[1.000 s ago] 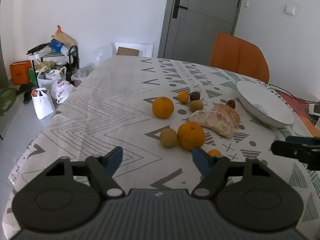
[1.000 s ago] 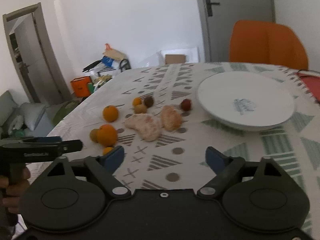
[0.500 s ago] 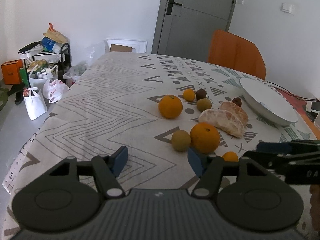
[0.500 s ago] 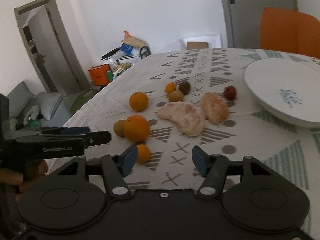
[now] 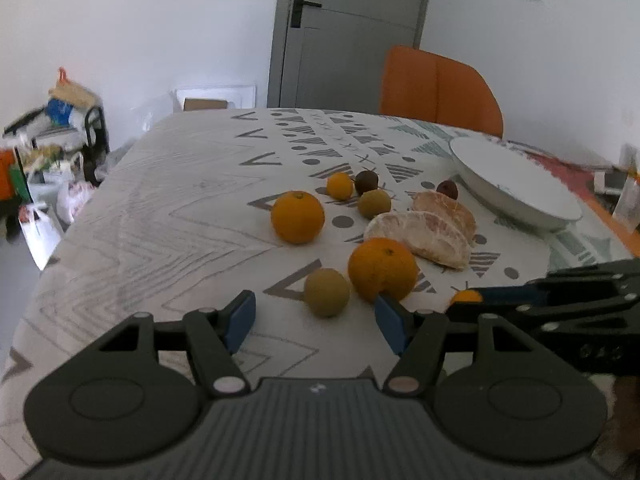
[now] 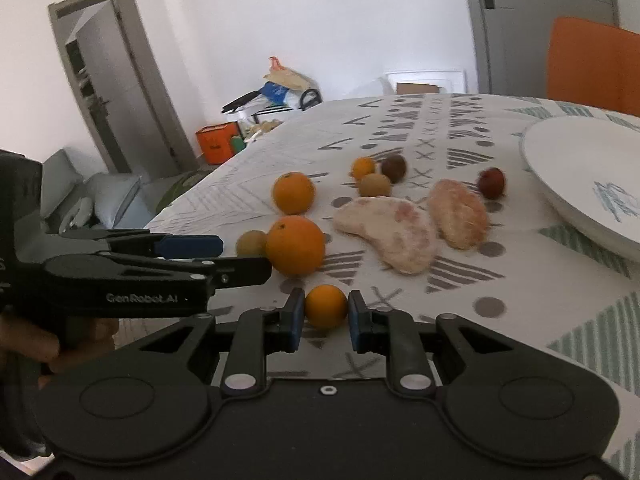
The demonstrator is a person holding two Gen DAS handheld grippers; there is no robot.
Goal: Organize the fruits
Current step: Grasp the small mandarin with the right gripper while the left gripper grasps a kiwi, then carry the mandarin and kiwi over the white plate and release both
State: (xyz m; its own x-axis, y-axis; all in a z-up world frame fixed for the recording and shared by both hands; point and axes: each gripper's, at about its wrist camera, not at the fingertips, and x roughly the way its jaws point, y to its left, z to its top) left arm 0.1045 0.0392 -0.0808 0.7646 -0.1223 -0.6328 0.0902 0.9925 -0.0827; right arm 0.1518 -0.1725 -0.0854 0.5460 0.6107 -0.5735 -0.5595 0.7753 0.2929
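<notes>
Fruit lies on the patterned tablecloth [image 5: 180, 200]. My right gripper [image 6: 325, 315] is shut on a small orange [image 6: 326, 305] that rests on the cloth; the small orange also shows in the left wrist view [image 5: 466, 297]. My left gripper [image 5: 314, 320] is open just before a green-brown fruit [image 5: 327, 292] and a big orange [image 5: 382, 268], touching neither that I can see. Beyond them lie a second big orange [image 5: 298, 217], two peeled pomelo pieces [image 5: 424, 236], several small fruits [image 5: 374, 203], and a white plate [image 5: 516, 184] at the right.
An orange chair [image 5: 438, 88] stands behind the table's far right. Bags and clutter [image 5: 48, 152] sit on the floor at the left. A grey door [image 5: 348, 32] is in the back wall. The table's left edge drops off near the left gripper.
My right gripper has moved left and down onto the small orange and closed on it. My left gripper has come closer to the green-brown fruit and big orange, still open.
</notes>
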